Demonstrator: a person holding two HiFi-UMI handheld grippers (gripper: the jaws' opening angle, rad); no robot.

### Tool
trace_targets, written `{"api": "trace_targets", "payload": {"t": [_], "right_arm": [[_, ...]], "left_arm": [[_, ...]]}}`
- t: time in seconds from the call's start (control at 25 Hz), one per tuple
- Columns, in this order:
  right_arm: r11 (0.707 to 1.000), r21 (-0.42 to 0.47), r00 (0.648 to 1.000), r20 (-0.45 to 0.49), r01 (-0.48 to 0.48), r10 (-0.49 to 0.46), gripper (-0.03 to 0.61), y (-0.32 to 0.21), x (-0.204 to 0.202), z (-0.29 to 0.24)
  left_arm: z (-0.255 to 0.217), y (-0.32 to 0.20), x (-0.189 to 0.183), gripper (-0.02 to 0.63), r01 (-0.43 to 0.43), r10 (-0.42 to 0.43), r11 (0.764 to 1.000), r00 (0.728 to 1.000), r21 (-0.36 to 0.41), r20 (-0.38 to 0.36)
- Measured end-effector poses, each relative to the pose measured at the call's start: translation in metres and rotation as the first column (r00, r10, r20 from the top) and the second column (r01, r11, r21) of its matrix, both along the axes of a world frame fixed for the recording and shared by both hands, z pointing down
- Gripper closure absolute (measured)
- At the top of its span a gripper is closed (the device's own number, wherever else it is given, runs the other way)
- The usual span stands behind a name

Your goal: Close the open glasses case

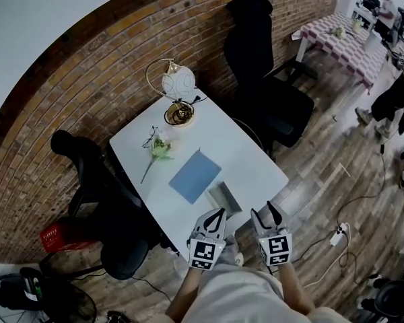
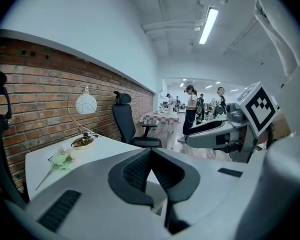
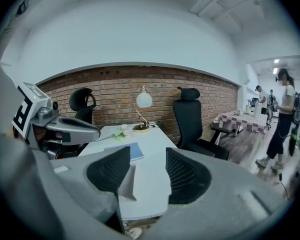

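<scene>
The open grey glasses case (image 1: 223,196) lies near the front edge of the white table (image 1: 256,160), just right of a blue notebook (image 1: 195,175). My left gripper (image 1: 219,212) hovers at the table's front edge right below the case, its fingertips together and nothing between them. In the left gripper view, the left gripper (image 2: 150,153) has its pads meeting at the tip. My right gripper (image 1: 266,212) is held off the table's front corner, right of the case, and stands open. In the right gripper view, the case (image 3: 126,181) shows grey between the spread pads of the right gripper (image 3: 148,151).
A lamp (image 1: 177,83) with a round base (image 1: 179,114), a pale flower (image 1: 159,148) and spectacles (image 1: 150,138) sit at the table's far end. Black office chairs (image 1: 262,79) stand left and right of the table. A brick wall (image 1: 87,93) runs behind it. People stand far right.
</scene>
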State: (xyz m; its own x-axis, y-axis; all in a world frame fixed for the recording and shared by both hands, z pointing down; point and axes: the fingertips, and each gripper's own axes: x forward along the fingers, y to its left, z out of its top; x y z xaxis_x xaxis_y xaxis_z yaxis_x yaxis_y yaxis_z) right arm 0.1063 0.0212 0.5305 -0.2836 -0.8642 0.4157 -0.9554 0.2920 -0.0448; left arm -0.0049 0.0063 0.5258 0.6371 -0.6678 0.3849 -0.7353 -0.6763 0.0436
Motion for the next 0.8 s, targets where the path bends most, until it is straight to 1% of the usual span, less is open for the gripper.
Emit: {"api": "trace_targets", "payload": {"t": [0.2, 0.4, 0.8], "right_arm": [[0.999, -0.040, 1.000, -0.009, -0.005, 0.004, 0.353, -0.010, -0.002, 0.017], [0.998, -0.063, 1.000, -0.015, -0.009, 0.008, 0.353, -0.023, -0.005, 0.031], [0.991, -0.126, 0.999, -0.039, -0.042, 0.037, 0.353, -0.038, -0.001, 0.060]], "left_arm": [[0.017, -0.011, -0.001, 0.611, -0.013, 0.013, 0.999, 1.000, -0.036, 0.005], [0.033, -0.021, -0.001, 0.611, -0.028, 0.029, 0.997, 1.000, -0.068, 0.006], [0.065, -0.032, 0.001, 0.611, -0.058, 0.060, 0.988, 0.998, -0.145, 0.012]]}}
